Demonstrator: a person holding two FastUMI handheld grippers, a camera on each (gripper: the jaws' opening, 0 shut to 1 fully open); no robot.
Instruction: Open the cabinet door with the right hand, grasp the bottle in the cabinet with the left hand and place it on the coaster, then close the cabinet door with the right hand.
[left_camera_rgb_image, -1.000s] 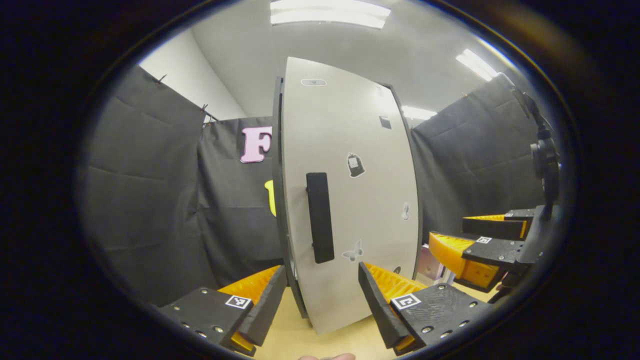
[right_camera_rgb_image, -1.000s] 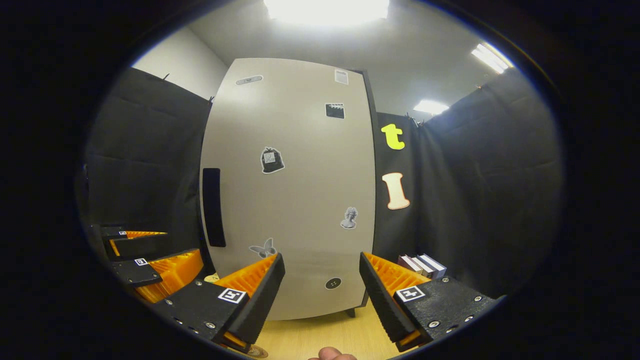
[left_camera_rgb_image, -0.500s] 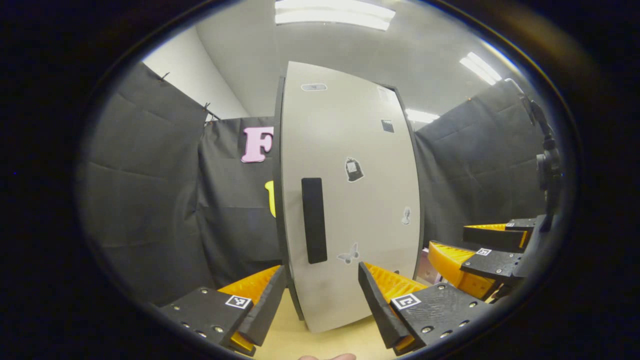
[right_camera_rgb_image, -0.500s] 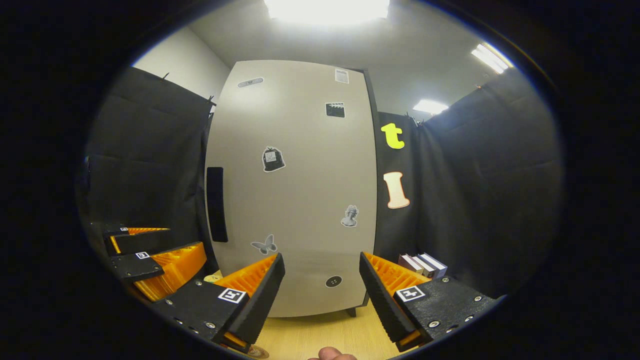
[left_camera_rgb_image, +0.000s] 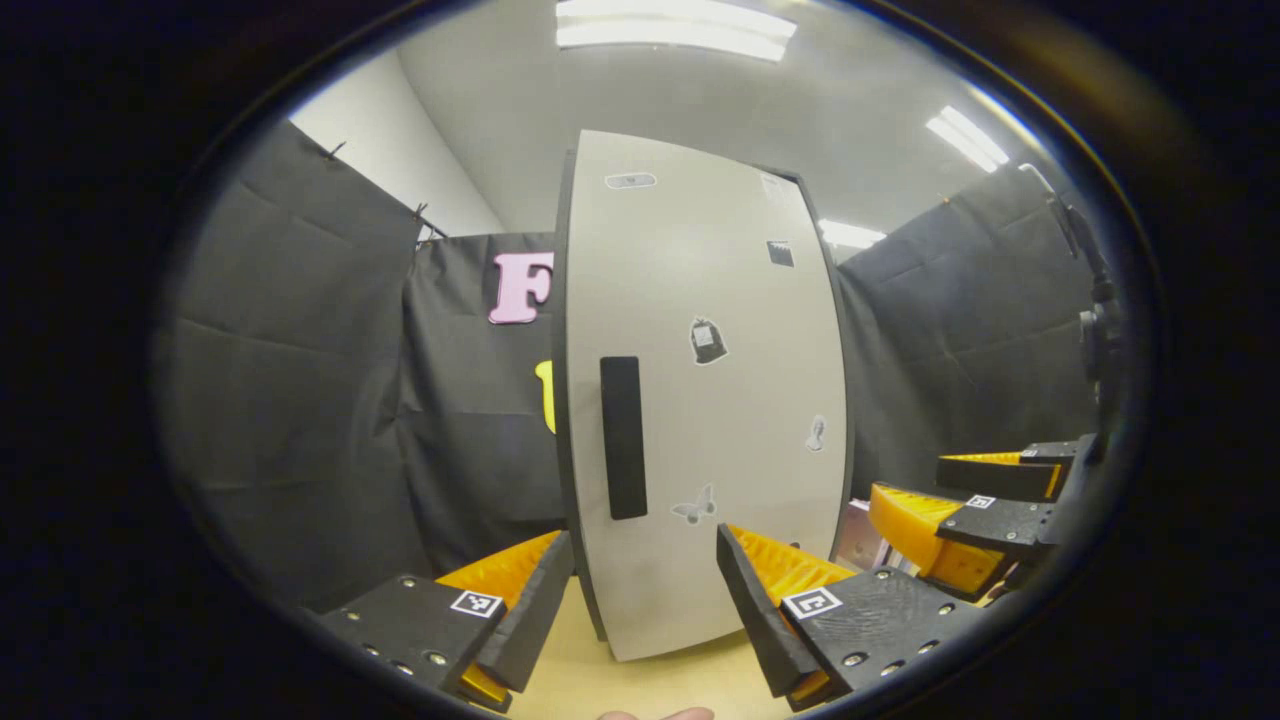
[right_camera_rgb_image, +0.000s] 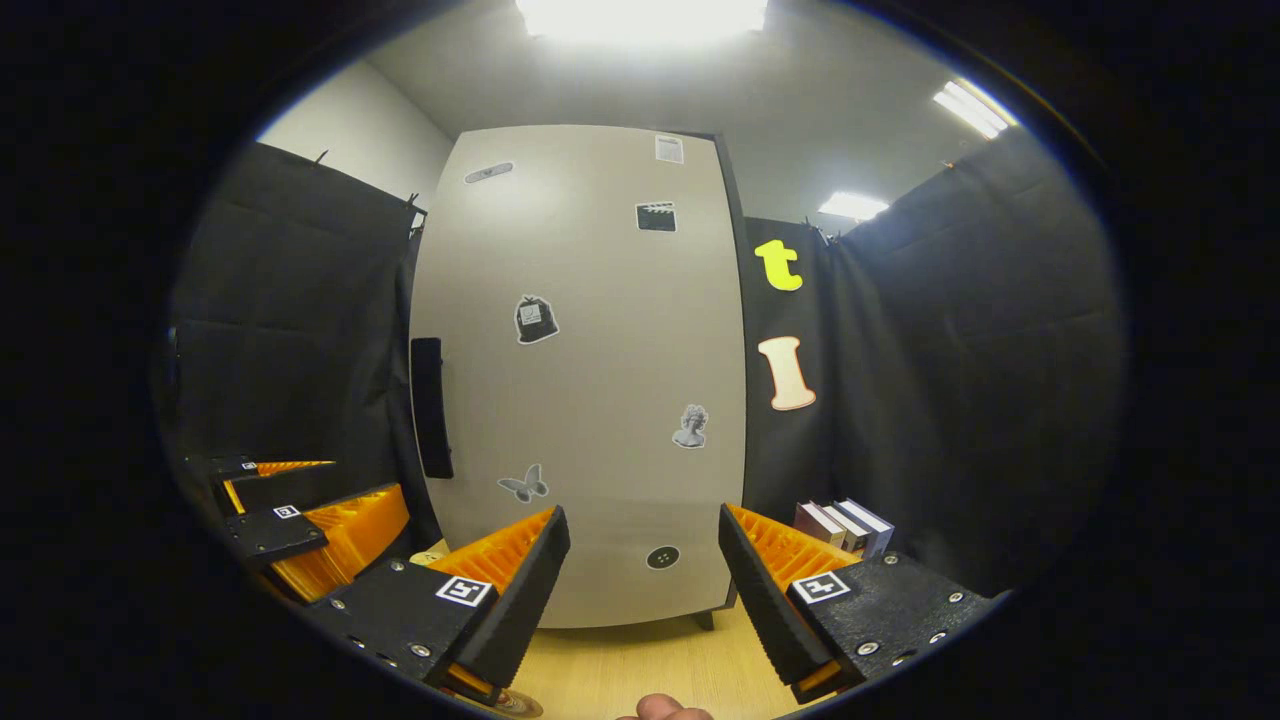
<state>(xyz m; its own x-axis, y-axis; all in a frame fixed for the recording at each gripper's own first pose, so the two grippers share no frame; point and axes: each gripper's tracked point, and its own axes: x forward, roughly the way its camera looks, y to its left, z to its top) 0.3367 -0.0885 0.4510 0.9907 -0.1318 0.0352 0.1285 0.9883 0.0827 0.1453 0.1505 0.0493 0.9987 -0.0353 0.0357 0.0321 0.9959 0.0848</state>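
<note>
The tall cabinet stands on the wooden table with its grey door (left_camera_rgb_image: 720, 400) shut, so the inside is hidden. Stickers dot the door, and a black vertical handle (left_camera_rgb_image: 622, 437) sits near its left edge. My left gripper (left_camera_rgb_image: 642, 545) is open and empty, a short way in front of the door's lower left part. In the right gripper view the same door (right_camera_rgb_image: 600, 380) and handle (right_camera_rgb_image: 428, 407) face me. My right gripper (right_camera_rgb_image: 642, 520) is open and empty before the door's lower middle. Each gripper appears beside the other: the right gripper (left_camera_rgb_image: 975, 500), the left gripper (right_camera_rgb_image: 290, 500).
Several books (right_camera_rgb_image: 845, 525) stand upright to the right of the cabinet, against the black cloth wall. The light wooden tabletop (right_camera_rgb_image: 620, 670) runs under both grippers. A small round brownish object (right_camera_rgb_image: 515, 705) peeks out at the bottom edge, partly hidden by my right gripper's finger.
Both grippers stay open. The left gripper has drawn back a little, so the cabinet looks slightly smaller and its handle sits further left. The right gripper view has shifted only slightly.
</note>
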